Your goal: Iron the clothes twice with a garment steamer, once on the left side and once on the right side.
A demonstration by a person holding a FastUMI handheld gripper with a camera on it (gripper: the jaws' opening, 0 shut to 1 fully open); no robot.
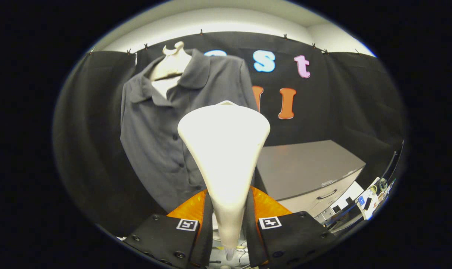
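Steamer (224,149) — white, flared — in gripper (228,220)

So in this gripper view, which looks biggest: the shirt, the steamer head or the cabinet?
1. Dark grey shirt on the hanger.
2. White steamer head, gripped by the tongs; its nearness inflates it.
3. Grey cabinet, about the same, so that order is unsure.

A grey cabinet (308,164) stands against the black cloth wall (352,97), its flat top bare and a drawer with a curved handle (327,194) on its front. Small clips (285,36) pin the cloth's upper edge below a white wall (248,18). Beside the cabinet's near corner sits a cluttered patch of small devices (371,198), too blurred to identify.
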